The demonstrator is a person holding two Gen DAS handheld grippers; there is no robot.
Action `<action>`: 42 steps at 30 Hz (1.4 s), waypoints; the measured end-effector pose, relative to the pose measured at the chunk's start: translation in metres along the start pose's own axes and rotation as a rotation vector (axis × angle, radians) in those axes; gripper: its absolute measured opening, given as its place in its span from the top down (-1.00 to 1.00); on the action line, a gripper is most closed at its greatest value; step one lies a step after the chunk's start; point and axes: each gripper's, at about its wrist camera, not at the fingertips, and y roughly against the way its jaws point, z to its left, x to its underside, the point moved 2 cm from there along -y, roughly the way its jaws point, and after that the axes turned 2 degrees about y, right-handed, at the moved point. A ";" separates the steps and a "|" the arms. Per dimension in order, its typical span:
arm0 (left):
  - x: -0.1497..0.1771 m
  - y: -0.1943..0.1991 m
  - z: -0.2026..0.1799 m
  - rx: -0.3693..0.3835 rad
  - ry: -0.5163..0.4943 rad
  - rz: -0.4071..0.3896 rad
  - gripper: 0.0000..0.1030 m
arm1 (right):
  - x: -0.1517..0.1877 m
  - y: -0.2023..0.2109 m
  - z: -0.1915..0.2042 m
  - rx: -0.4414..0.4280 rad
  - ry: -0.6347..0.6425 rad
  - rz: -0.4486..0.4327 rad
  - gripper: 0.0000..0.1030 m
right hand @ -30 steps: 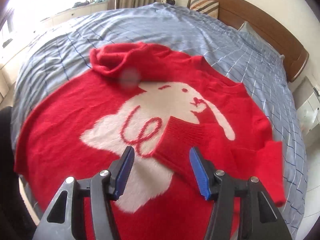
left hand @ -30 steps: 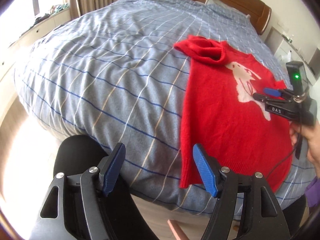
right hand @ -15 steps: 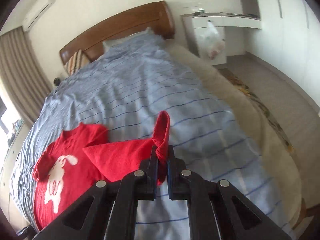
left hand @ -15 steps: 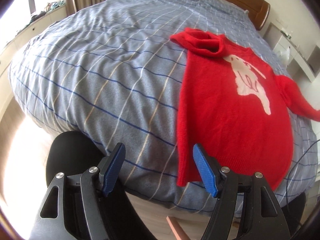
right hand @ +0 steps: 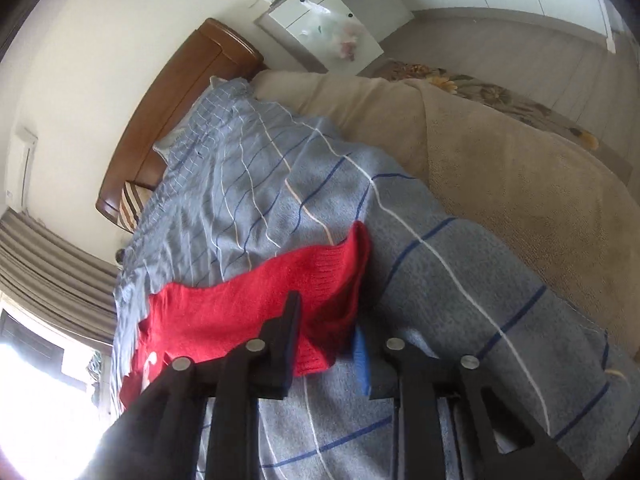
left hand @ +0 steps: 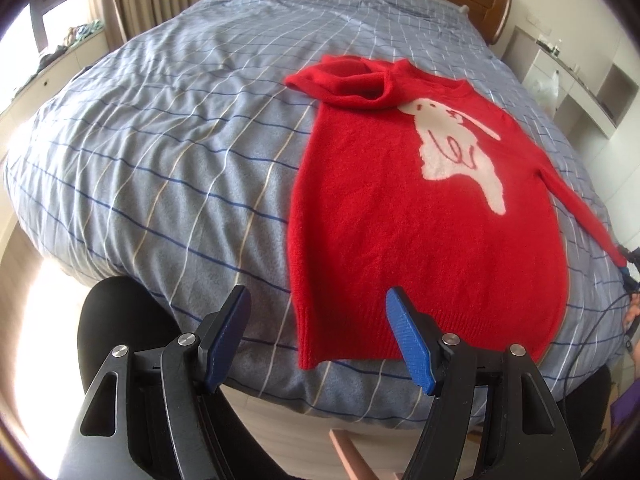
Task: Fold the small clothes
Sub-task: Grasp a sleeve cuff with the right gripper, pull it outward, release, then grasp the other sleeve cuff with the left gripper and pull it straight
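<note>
1. Red sweater (left hand: 424,220) is lying flat, centre-right of frame, on the checked bedspread (left hand: 180,128).
2. Left gripper (left hand: 316,344) is hanging released, empty, lower centre.
3. Right gripper (right hand: 326,344) has just been opening; the sleeve cuff (right hand: 336,276) is lying between its parted jaws.

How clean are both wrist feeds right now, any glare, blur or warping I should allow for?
Left wrist view: mostly sharp, the red knitted sweater clear, window glare at the left edge, fisheye bulging the blue-grey checked bedcover. Right wrist view: rolled sideways and slightly soft, blown-out window at lower left, the sweater's cuff shadowed near the right tool.
</note>
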 end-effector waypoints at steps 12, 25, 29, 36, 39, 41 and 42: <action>-0.002 -0.007 0.001 -0.049 -0.044 -0.008 -0.41 | 0.006 -0.010 -0.014 0.243 0.123 0.017 0.96; -0.111 -0.025 -0.009 -0.015 -0.314 -0.145 -0.59 | 0.037 0.081 0.038 0.355 0.348 -0.179 -0.03; -0.144 -0.061 -0.043 0.022 -0.478 -0.108 -0.32 | 0.074 0.092 0.074 0.275 0.427 -0.176 -0.13; -0.250 -0.105 -0.077 0.262 -0.257 0.112 -0.19 | 0.151 0.067 0.116 0.182 0.534 -0.080 -0.13; -0.270 -0.139 -0.090 0.275 -0.198 0.241 -0.05 | 0.173 0.056 0.128 0.158 0.572 -0.058 -0.13; -0.272 -0.160 -0.098 0.255 -0.183 0.305 0.09 | 0.183 0.051 0.133 0.147 0.598 -0.045 -0.13; -0.271 -0.168 -0.100 0.245 -0.173 0.326 0.19 | 0.187 0.050 0.135 0.147 0.606 -0.044 -0.13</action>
